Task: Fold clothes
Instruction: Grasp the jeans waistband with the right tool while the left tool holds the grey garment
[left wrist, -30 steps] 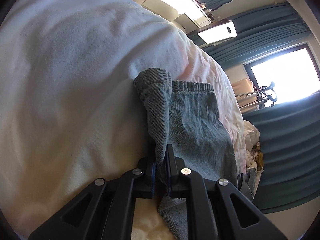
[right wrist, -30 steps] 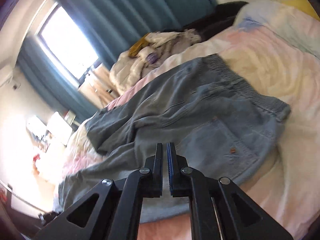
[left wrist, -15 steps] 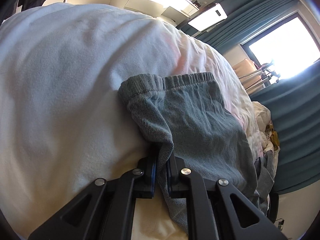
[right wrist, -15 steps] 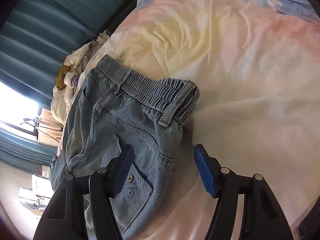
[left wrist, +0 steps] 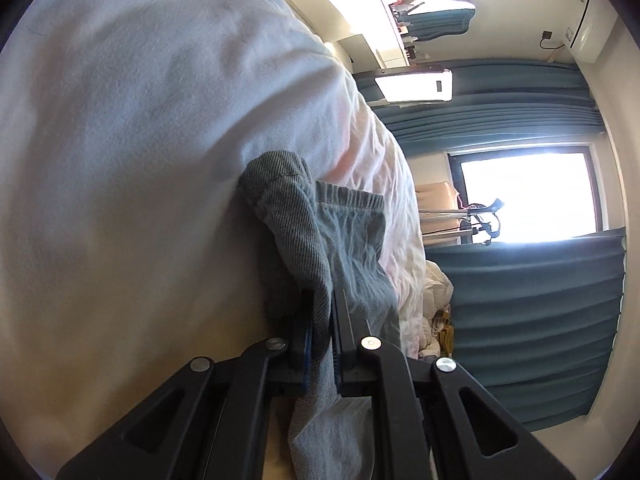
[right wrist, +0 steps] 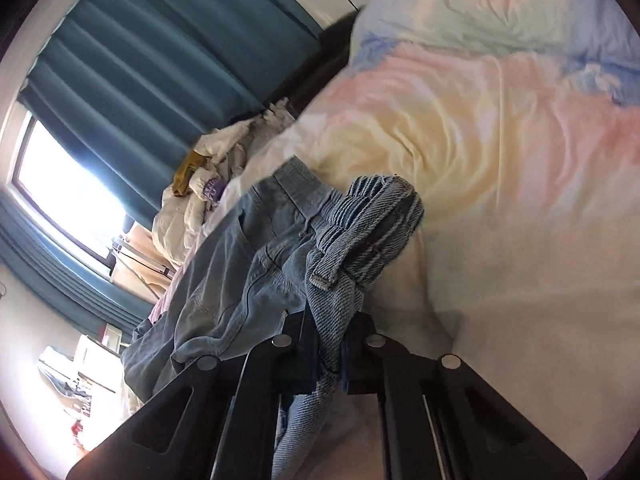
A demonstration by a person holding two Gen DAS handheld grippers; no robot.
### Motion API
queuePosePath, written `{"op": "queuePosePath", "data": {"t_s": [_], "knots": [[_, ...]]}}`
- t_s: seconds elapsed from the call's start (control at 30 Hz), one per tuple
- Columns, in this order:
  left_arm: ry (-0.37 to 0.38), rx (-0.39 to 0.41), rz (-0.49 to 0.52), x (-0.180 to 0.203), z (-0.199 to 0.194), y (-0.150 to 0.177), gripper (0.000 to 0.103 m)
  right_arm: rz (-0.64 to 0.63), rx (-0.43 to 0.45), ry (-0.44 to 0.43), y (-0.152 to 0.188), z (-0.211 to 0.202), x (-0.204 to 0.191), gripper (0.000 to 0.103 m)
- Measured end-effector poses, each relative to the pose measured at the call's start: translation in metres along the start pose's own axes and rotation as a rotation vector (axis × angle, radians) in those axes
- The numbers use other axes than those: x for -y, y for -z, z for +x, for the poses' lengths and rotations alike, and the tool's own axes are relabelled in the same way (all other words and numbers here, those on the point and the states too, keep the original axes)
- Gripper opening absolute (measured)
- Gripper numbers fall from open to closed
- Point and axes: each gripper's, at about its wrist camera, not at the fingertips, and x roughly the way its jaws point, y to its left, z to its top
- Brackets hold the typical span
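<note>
A pair of light blue denim jeans point(right wrist: 248, 256) with an elastic waistband lies on a bed with a pastel sheet point(right wrist: 500, 128). My right gripper point(right wrist: 330, 320) is shut on the jeans at the waistband corner, which bunches up above the jaws. In the left wrist view the jeans point(left wrist: 352, 240) rise from my left gripper point(left wrist: 322, 300), which is shut on a fold of the denim. The white sheet point(left wrist: 140, 140) fills the left of that view.
A heap of white and yellow laundry point(right wrist: 200, 184) lies at the bed's far edge. Teal curtains point(right wrist: 160, 60) and a bright window point(left wrist: 528, 196) stand behind. A desk with clutter point(left wrist: 384, 12) is by the wall.
My right gripper was open beside the waistband half a second ago and has closed on it and lifted it. My left gripper keeps its hold and has swung.
</note>
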Motion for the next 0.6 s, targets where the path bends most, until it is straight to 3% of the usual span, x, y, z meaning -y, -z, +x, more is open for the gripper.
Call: {"op": "queuePosePath", "data": {"t_s": [0.13,0.27,0.4,0.5,0.6], "knots": [[0.02,-0.025,0.014,0.006,-0.015,0.001,0.007,-0.029,0.104,-0.001,-0.008,-0.026,-0.01,0.005],[-0.123,-0.063,0.076,0.0,-0.021,-0.001,0.007,0.066,0.115,0.059,-0.013,-0.032,0.014,0.005],[-0.261,-0.114,0.121,-0.01,-0.006,0.0,0.007,0.126,-0.033,0.176,-0.006,-0.001,0.047,0.005],[-0.301,-0.112,0.168,-0.005,-0.001,0.001,0.007,0.132,-0.138,0.264,0.005,0.019,0.063,0.005],[-0.314,-0.108,0.188,-0.001,-0.005,0.001,0.008,0.119,-0.162,0.279,0.008,0.023,0.065,0.006]]}}
